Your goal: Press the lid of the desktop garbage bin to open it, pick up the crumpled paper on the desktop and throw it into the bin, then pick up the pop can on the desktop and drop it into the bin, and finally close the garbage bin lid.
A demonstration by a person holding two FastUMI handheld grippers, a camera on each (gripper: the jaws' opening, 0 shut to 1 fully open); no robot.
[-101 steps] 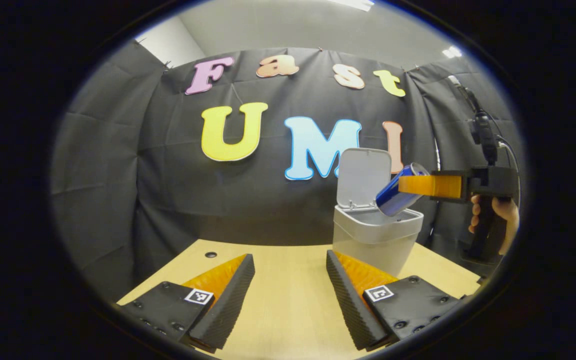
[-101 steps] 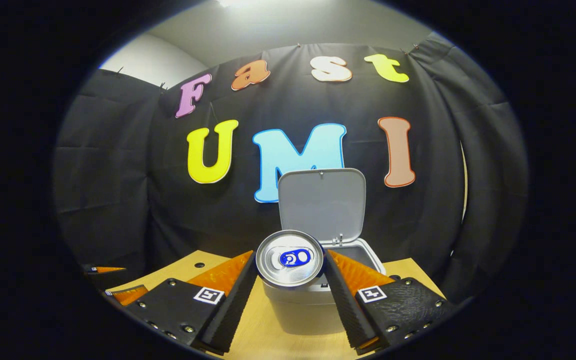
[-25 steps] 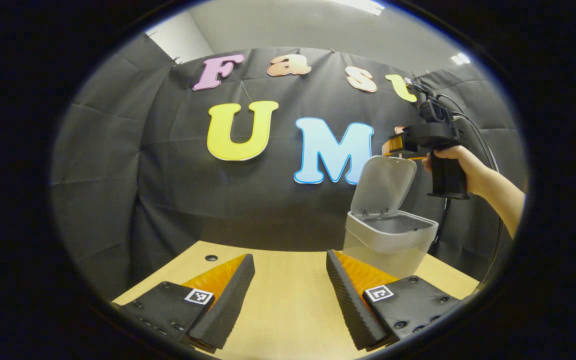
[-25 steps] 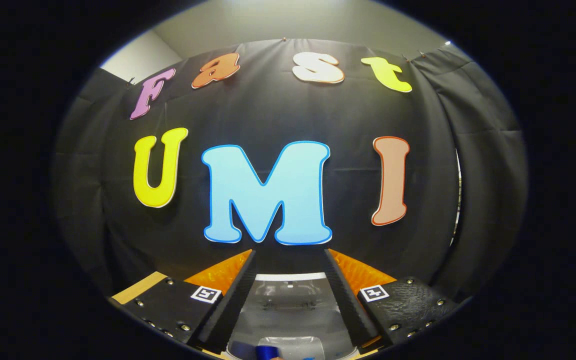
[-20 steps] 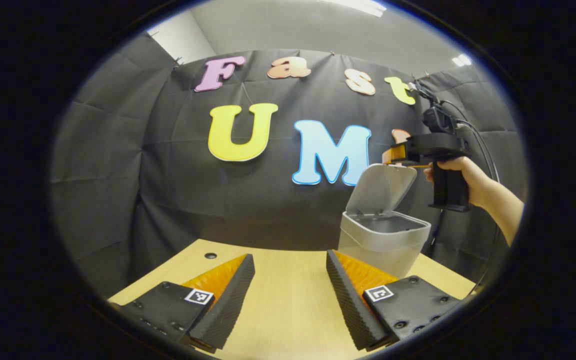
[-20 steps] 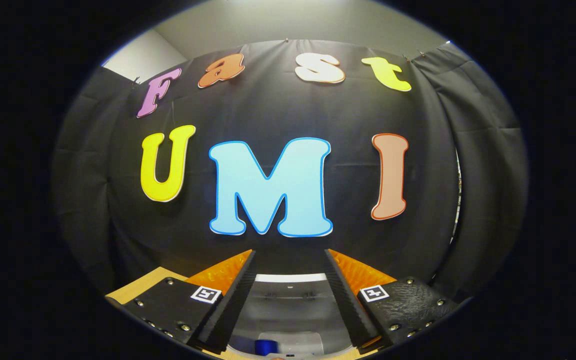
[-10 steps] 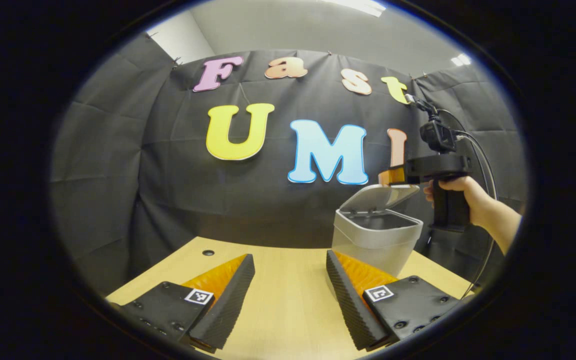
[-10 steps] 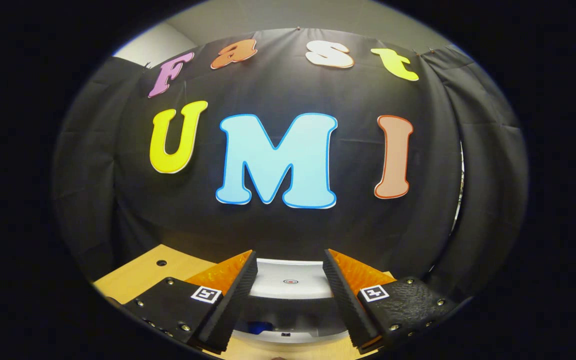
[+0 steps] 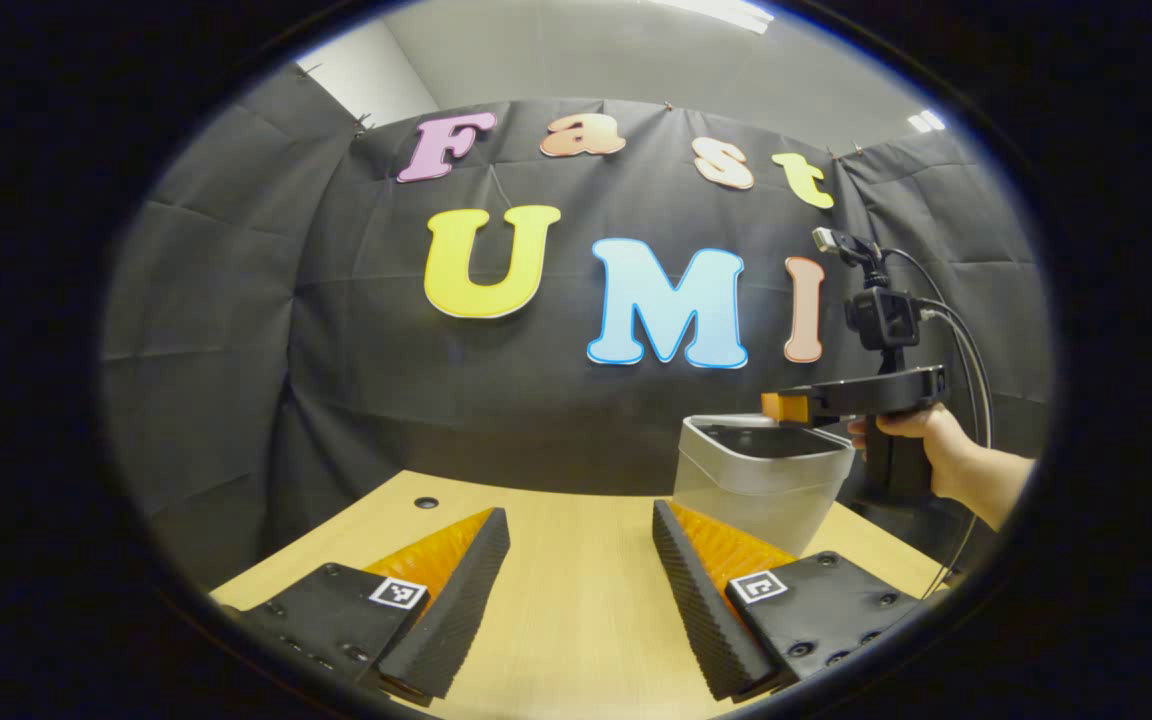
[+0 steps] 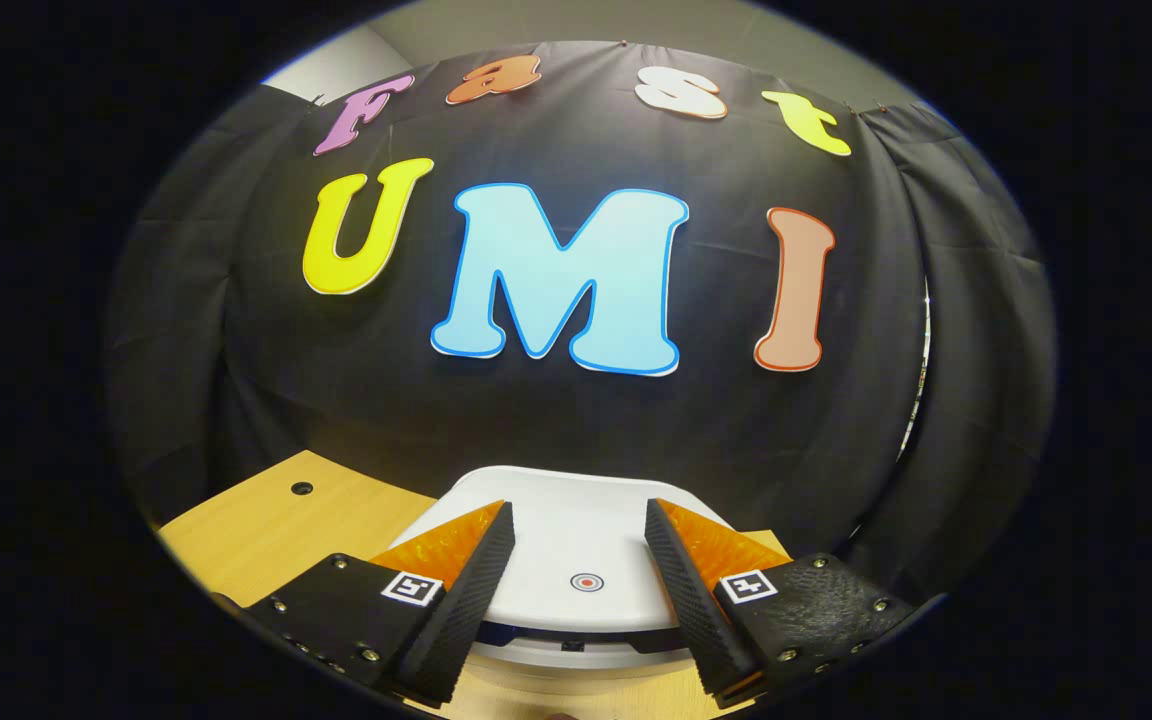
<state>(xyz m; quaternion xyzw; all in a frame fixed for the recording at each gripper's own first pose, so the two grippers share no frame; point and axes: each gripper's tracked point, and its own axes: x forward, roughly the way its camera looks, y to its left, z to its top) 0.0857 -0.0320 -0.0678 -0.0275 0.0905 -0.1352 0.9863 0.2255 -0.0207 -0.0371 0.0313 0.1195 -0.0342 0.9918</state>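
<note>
Right gripper view: the right tongs (image 10: 576, 560) stand wide apart with nothing between them, directly over the lid (image 10: 576, 545) of the garbage bin (image 10: 576, 655). The lid is pale, smooth, with a small red ring mark midway between the fingers, and lies almost flat on the bin (a narrow dark gap shows at its near edge). Whether the fingers touch the lid cannot be told.

Left gripper view: the left tongs (image 9: 576, 570) are wide open and empty, low over the table (image 9: 566, 610). Just beyond their right finger stands the grey bin (image 9: 761, 490); above it, the right tongs (image 9: 786, 405) in a hand (image 9: 921, 440).
</note>
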